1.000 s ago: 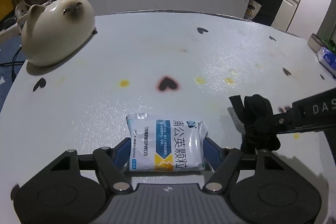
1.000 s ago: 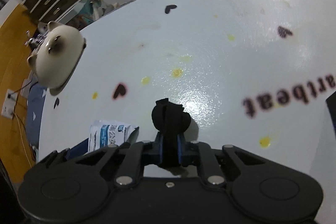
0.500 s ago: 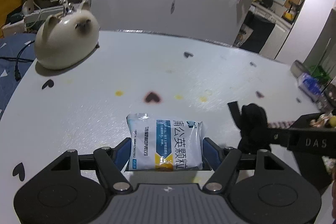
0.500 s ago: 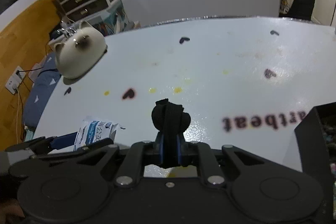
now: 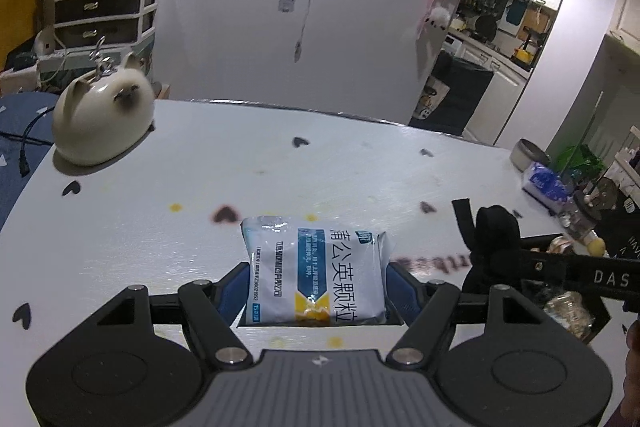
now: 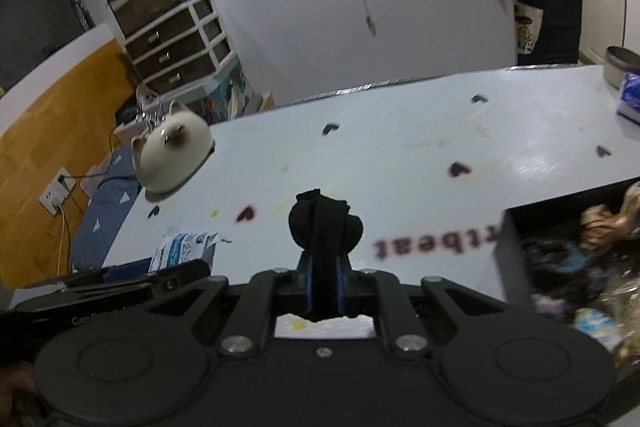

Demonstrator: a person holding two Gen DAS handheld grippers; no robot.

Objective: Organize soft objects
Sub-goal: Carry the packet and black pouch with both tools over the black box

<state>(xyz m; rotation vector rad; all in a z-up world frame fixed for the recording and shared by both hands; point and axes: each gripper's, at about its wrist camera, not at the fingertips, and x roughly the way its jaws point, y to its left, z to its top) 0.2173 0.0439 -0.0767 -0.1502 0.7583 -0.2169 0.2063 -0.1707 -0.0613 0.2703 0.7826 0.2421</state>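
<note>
The left tool (image 5: 318, 291) clenched a white-and-blue sachet (image 5: 316, 269) between its blue pads, lifted above the white surface (image 5: 320, 163). At its 3 o'clock, the right tool (image 6: 322, 285) gripped a rolled black sock (image 6: 324, 227). A cream cat-shaped ornament (image 5: 102, 117) sat at 10 o'clock on the surface

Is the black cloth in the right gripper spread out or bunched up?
Bunched up. The black cloth bundle forms a rounded knot above the shut jaws of the right gripper, with one strap end sticking out.
</note>
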